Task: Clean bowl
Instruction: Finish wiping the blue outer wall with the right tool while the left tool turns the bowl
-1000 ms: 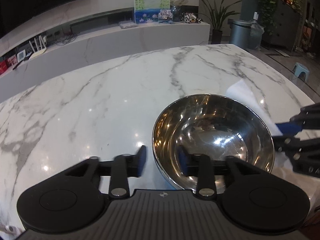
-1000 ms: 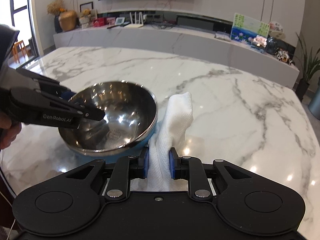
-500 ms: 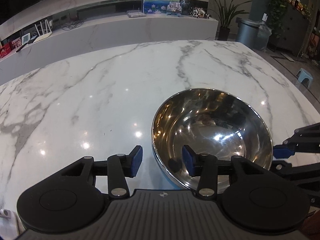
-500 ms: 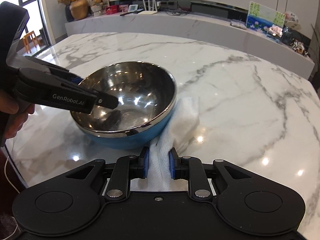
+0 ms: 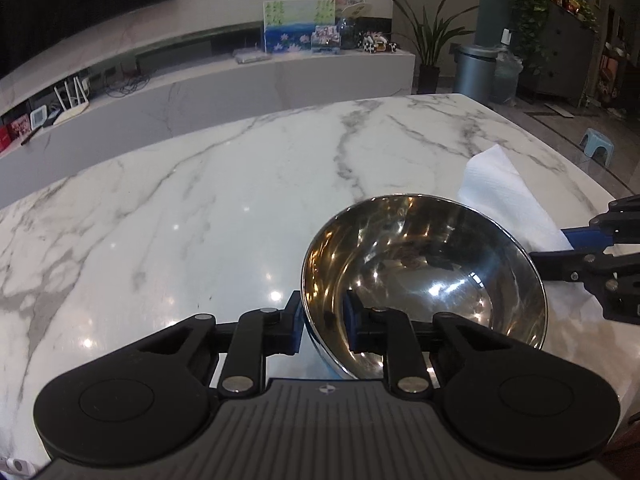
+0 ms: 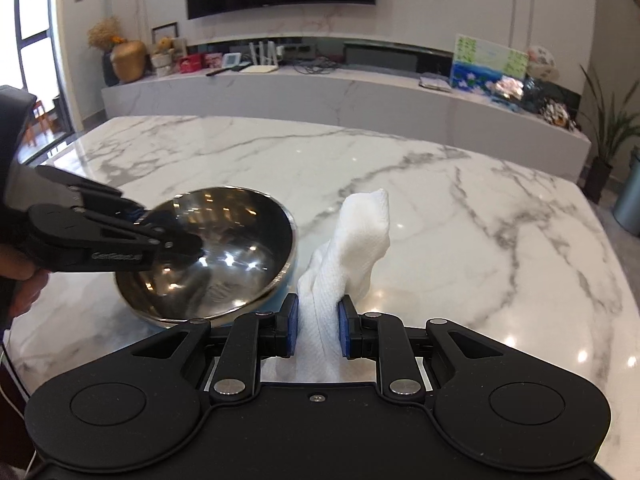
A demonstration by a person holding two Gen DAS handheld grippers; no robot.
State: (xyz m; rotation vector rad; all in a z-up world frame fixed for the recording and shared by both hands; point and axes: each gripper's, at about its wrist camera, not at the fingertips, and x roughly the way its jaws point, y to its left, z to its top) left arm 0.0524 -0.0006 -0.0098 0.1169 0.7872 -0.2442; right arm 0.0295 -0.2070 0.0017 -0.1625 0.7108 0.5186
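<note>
A steel bowl with a blue outside sits tilted on the marble table. My left gripper is shut on the bowl's near rim, one finger inside and one outside. The bowl also shows in the right wrist view, with the left gripper clamped on its left rim. My right gripper is shut on a white paper towel, which stands up just right of the bowl. In the left wrist view the towel lies behind the bowl, beside my right gripper.
The table's right edge and near left edge are close. A long marble ledge with ornaments runs behind the table. A bin and plants stand on the floor beyond.
The left gripper has closed on the bowl's rim and the bowl has tipped up. The right gripper has lifted the towel, which now stands upright beside the bowl.
</note>
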